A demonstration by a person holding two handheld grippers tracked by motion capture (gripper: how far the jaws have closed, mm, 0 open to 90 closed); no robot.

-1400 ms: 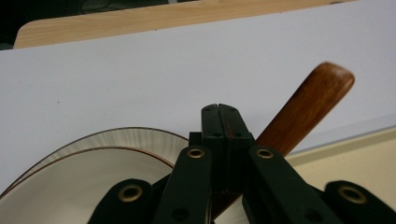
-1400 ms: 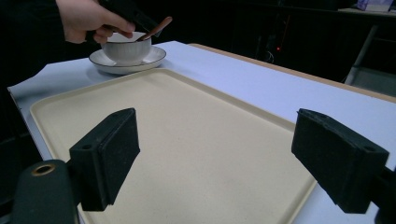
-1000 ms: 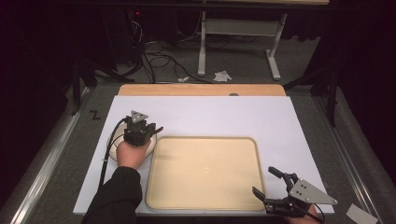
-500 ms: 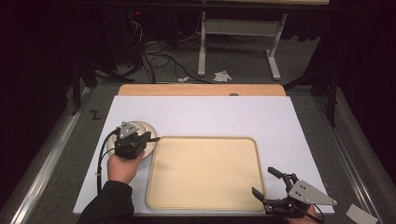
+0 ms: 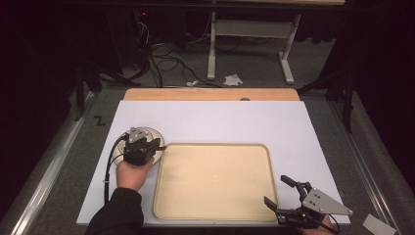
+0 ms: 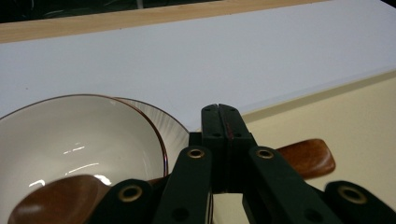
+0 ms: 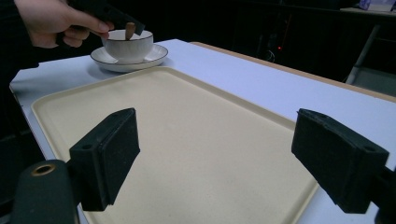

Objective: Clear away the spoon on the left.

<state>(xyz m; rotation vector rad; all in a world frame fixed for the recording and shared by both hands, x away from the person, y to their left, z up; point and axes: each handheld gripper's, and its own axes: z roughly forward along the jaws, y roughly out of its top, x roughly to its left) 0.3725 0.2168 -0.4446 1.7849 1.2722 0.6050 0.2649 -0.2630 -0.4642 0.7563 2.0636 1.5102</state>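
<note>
Left tongs clenched on a wooden spoon over the bowl; right tongs spread wide at the tray's near corner.

One white bowl sits on one saucer on the white table, just beside the far left corner of the single beige tray. One spoon lies across the bowl's rim, its scoop inside the bowl and its handle end reaching over the tray's edge, with the left jaws pressed together around it. The tray's surface is bare from rim to rim. The right tongs hang over the tray's near right corner, released and grasping nothing, well apart from the bowl. White table top runs bare beyond the tray to a wooden strip at the far edge.
</note>
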